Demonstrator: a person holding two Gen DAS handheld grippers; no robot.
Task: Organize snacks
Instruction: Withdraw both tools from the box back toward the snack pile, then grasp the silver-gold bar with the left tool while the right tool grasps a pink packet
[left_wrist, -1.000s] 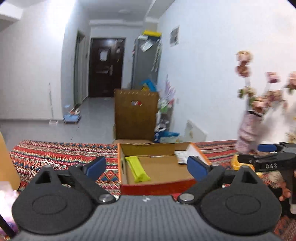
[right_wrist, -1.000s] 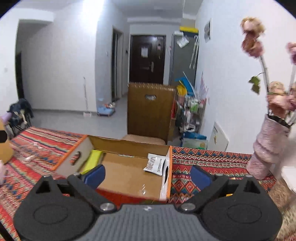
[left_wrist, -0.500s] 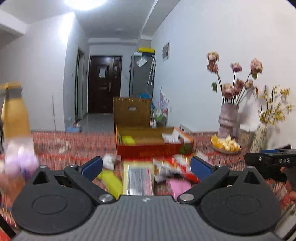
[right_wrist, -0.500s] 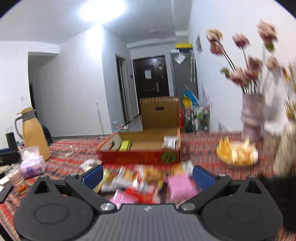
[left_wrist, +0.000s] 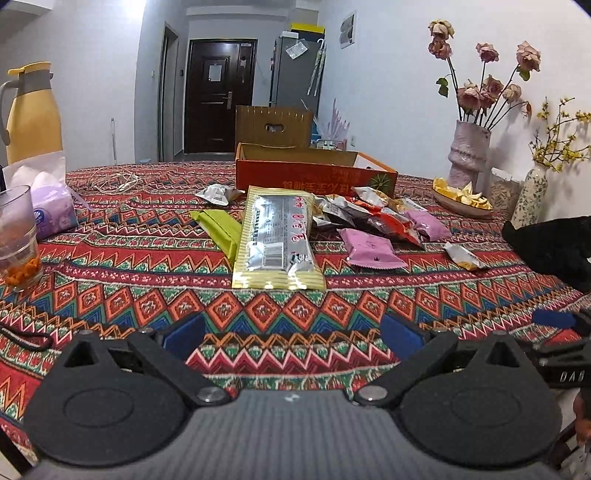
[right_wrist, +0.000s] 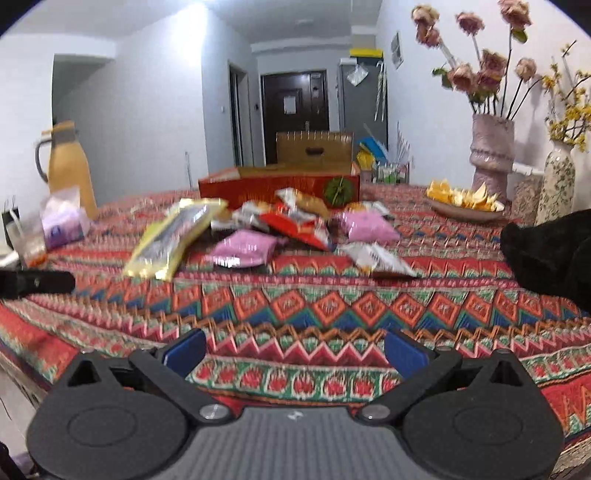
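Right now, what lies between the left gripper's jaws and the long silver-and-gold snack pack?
Only bare patterned tablecloth lies between the left gripper and the silver-and-gold snack pack, as the left wrist view shows.

A woven cloth table cover (left_wrist: 122, 280) in red, green and blue zigzags looks matt and slightly rough. On it, the long gold-edged silver foil snack packet (left_wrist: 275, 236) and the pink plastic wrappers (left_wrist: 371, 248) are glossy and crinkled, while the flat green packet (left_wrist: 219, 230) looks duller. The orange-red cardboard box (left_wrist: 314, 175) is smooth outside and plain matt brown inside; the clear drinking glass (left_wrist: 16, 236) shines, and the pink ribbed vase (left_wrist: 467, 155) looks like matt ceramic.
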